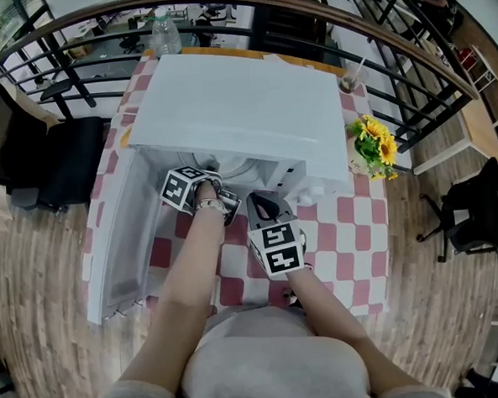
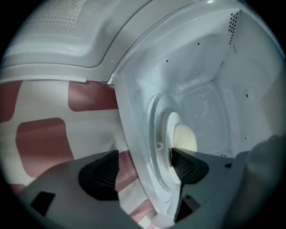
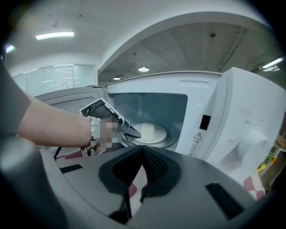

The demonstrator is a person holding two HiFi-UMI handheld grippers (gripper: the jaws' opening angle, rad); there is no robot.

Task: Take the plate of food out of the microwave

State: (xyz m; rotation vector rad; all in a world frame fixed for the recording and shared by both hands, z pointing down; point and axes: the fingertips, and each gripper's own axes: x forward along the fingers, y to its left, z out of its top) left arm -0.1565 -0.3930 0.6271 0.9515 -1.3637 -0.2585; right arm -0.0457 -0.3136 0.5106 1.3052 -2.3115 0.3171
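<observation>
Microwave: white, upright on the checkered worktop. Door is swung wide open to the left. Plate: white, round, flat on the glass turntable inside the cavity. Food: pale cream lump, roughly centred on the plate.

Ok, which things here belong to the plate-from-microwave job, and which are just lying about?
Job: microwave, door open; plate of food inside; left gripper, jaws apart at the plate's rim; right gripper, shut, empty.
Lying about: sunflowers; water bottle; cup with straw.
</observation>
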